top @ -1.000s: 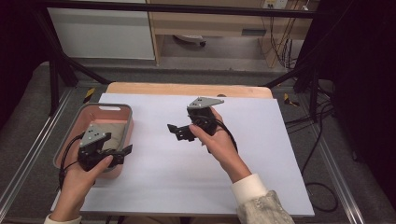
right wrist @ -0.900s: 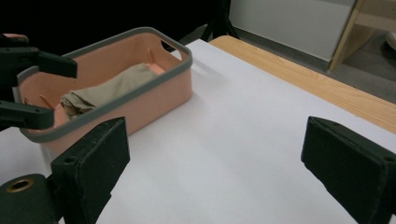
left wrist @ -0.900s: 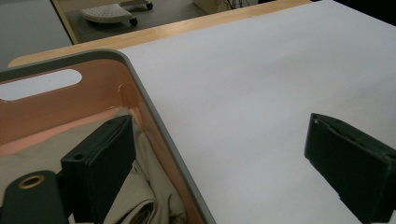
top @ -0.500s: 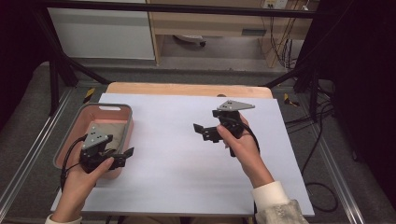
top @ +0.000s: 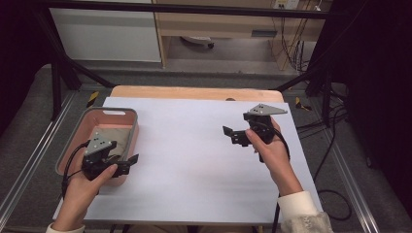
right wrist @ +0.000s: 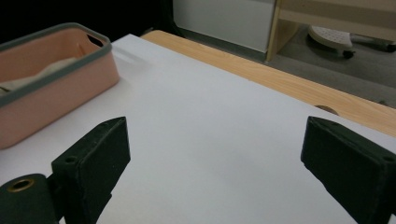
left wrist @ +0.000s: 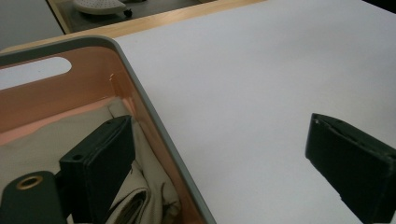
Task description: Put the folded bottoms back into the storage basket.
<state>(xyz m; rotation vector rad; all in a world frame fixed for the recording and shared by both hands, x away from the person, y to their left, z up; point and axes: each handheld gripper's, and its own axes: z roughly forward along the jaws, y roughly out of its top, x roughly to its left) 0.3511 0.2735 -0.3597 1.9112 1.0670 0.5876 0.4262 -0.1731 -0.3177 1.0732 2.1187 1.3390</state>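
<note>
White paper (top: 194, 160) covers nearly the whole table (top: 194, 92), leaving a strip of pale wood bare along the far edge. A pink bin (top: 124, 116) with a grey rim sits on that sheet at the person's left, and a folded beige cloth (top: 115, 138) lies inside it. The left gripper (top: 127, 163) hangs over the bin's near right corner with its jaws wide apart and nothing between them; in the left gripper view one jaw stands above the cloth (left wrist: 140, 186) inside the bin (left wrist: 154, 126), the other out over bare paper (left wrist: 261, 84). The right gripper (top: 232, 135) is held well off to the right of the bin, above bare paper, jaws likewise spread and holding nothing; ahead of it in the right gripper view lie the paper (right wrist: 210, 135), the wooden edge (right wrist: 280, 84), and the bin (right wrist: 51, 93) off to one side. Beyond the table stand a white cabinet (top: 107, 34) and a wooden shelf unit (top: 218, 24), with black frame bars (top: 63, 73) and loose cables (top: 330, 121) on the grey floor (top: 29, 141).
</note>
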